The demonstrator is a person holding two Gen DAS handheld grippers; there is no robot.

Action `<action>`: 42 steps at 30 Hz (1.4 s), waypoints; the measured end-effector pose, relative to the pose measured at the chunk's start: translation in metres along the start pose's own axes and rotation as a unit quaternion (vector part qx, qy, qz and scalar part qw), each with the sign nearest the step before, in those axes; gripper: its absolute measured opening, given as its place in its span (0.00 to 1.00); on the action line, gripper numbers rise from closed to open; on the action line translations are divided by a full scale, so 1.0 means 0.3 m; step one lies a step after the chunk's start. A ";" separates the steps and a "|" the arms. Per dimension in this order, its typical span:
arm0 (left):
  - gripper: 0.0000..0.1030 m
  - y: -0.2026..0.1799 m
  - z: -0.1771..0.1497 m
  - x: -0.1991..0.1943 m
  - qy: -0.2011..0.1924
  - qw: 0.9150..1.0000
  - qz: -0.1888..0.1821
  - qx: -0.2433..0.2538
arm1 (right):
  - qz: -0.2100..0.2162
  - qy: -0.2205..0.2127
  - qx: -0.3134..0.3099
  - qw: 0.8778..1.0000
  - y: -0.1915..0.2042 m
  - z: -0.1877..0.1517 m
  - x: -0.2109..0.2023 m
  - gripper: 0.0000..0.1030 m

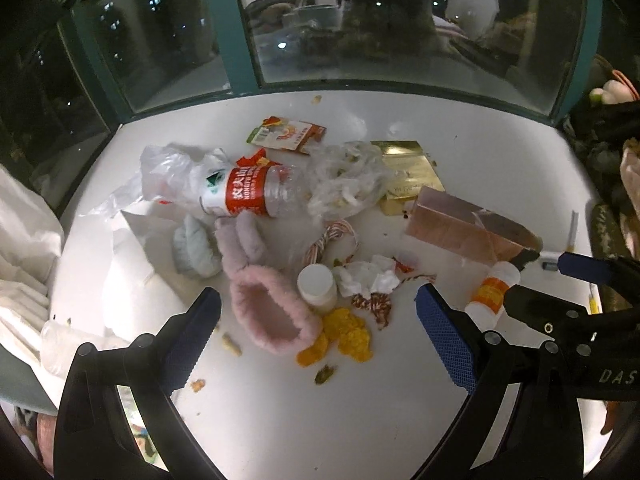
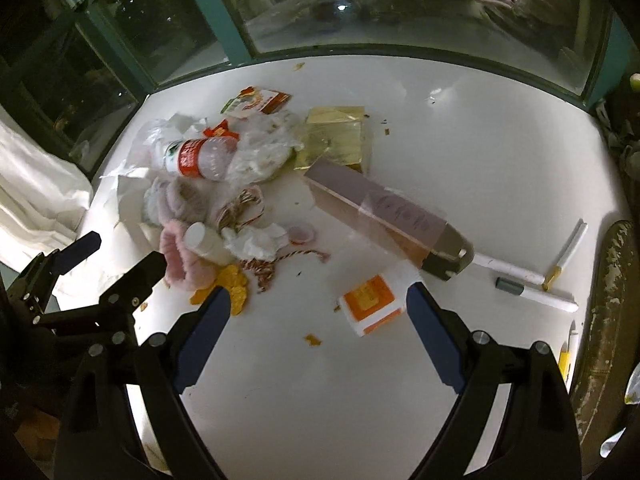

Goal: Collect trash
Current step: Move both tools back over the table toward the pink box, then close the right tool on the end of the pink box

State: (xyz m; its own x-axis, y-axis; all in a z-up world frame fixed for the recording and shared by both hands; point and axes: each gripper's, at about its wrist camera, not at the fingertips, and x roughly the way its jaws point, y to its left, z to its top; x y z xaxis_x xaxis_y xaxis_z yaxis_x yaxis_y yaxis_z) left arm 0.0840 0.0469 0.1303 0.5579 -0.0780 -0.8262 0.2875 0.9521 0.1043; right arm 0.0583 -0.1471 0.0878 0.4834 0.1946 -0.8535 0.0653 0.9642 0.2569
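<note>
Both grippers are hanging wide open over the white table (image 2: 480, 128), nothing between the jaws. Right gripper (image 2: 318, 298) is hovering with the small orange-and-white bottle (image 2: 370, 304) lying just beyond its fingers. Left gripper (image 1: 318, 306) is framing the pink fuzzy slipper (image 1: 272, 312), with orange peel (image 1: 346, 334) at its three o'clock and a white pill bottle (image 1: 317, 287) just past that. Further out, crumpled tissue (image 1: 370, 276), then the pink carton (image 1: 464, 226) at two o'clock. Farthest, the red-labelled water bottle (image 1: 256, 192) is lying at eleven o'clock against clear plastic bags (image 1: 348, 178).
</note>
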 end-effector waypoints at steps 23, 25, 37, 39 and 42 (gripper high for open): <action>0.92 -0.220 0.230 0.354 0.031 0.995 -0.067 0.067 | -0.018 0.009 0.029 0.999 -0.269 0.179 0.183 0.84; 0.92 -0.227 0.229 0.376 0.037 0.993 -0.078 0.075 | -0.015 0.014 0.017 1.000 -0.274 0.179 0.200 0.83; 0.92 -0.288 0.229 0.420 0.061 0.986 -0.129 0.090 | -0.024 0.036 -0.128 0.991 -0.194 0.130 0.278 0.75; 0.92 -0.323 0.230 0.424 0.060 0.984 -0.129 0.109 | -0.023 0.038 -0.130 0.991 -0.194 0.129 0.290 0.75; 0.92 -0.340 0.242 0.430 0.055 0.984 -0.133 0.107 | -0.023 0.037 -0.123 0.991 -0.204 0.129 0.300 0.75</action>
State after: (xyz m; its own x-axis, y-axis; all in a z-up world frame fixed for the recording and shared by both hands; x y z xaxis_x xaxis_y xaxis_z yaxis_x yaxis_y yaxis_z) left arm 0.1832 -0.0817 0.0533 0.3572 -0.2724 -0.8934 0.5755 0.8176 -0.0192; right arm 0.1316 -0.1956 0.0127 0.4188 0.1524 -0.8952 -0.1333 0.9855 0.1055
